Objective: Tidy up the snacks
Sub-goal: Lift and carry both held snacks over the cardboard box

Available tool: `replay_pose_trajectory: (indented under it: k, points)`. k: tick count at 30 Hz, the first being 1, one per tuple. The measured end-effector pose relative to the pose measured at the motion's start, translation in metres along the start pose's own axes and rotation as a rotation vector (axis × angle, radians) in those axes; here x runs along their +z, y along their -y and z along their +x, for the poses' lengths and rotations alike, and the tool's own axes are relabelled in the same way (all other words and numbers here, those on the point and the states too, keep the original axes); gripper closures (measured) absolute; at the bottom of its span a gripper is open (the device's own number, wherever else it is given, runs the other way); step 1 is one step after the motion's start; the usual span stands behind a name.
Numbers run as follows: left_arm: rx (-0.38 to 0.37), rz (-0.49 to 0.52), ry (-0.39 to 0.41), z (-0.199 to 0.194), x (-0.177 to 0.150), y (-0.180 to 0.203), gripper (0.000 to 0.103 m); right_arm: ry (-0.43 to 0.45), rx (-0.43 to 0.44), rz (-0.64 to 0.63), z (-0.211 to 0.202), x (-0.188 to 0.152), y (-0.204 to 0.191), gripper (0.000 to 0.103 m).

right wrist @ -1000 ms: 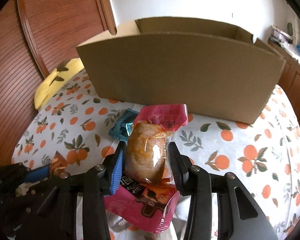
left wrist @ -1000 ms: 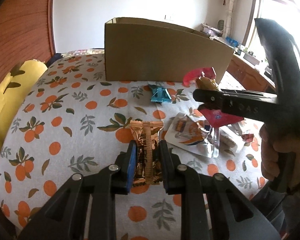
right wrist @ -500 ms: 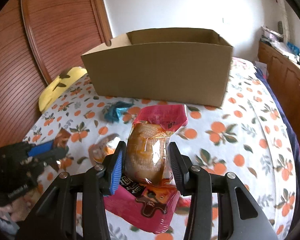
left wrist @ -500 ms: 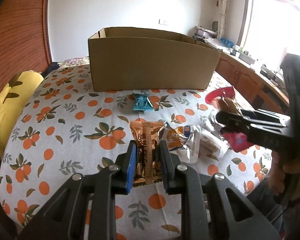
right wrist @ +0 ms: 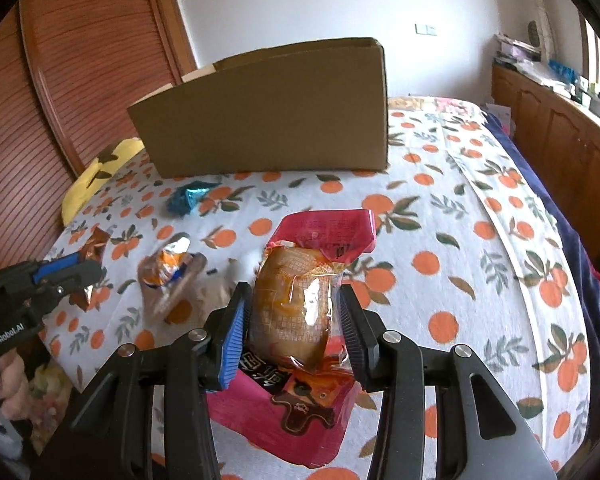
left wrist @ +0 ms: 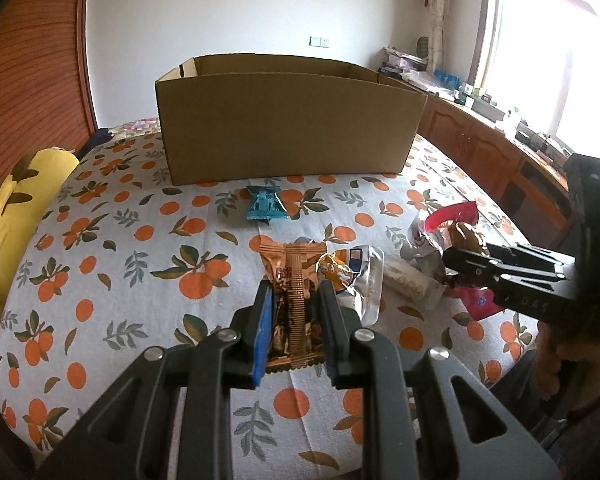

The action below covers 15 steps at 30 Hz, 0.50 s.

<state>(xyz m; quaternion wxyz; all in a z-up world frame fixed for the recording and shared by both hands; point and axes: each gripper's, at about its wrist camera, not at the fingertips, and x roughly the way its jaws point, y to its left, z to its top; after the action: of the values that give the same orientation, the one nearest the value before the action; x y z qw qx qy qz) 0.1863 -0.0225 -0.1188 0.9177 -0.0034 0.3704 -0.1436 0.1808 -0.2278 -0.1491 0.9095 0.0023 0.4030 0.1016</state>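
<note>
My left gripper [left wrist: 294, 300] is shut on a copper-brown snack packet [left wrist: 294, 276] and holds it above the bed. My right gripper [right wrist: 294, 312] is shut on a pink-and-clear packet with a brown snack [right wrist: 300, 296]. The right gripper also shows at the right of the left wrist view [left wrist: 512, 276]; the left gripper shows at the left of the right wrist view [right wrist: 40, 284]. An open cardboard box [left wrist: 288, 132] stands at the far side of the bed [right wrist: 268, 112]. A blue packet [left wrist: 266, 204] lies in front of it.
An orange-and-clear packet [left wrist: 350, 268] and a white wrapped snack [left wrist: 406, 282] lie on the orange-print bedcover [left wrist: 100, 240]. A yellow pillow [left wrist: 16, 200] is at the left. Wooden cabinets [left wrist: 480, 148] run along the right, a wood panel wall [right wrist: 80, 60] on the left.
Both grippers have drawn back from the box with their packets still held. The box looks smaller and farther, and the right gripper sits lower and farther right in the left wrist view.
</note>
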Motion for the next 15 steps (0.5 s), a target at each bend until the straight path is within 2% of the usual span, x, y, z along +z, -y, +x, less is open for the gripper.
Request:
replay_pose_trajectory:
  k: [9, 15]
  points:
    - [0.0, 0.024, 0.014, -0.004, 0.006, 0.005, 0.083, 0.009, 0.005, 0.011, -0.001, -0.005, 0.002, 0.059]
    - [-0.02, 0.062, 0.085, -0.021, 0.043, 0.008, 0.083, 0.025, 0.018, -0.005, -0.012, 0.006, -0.005, 0.059]
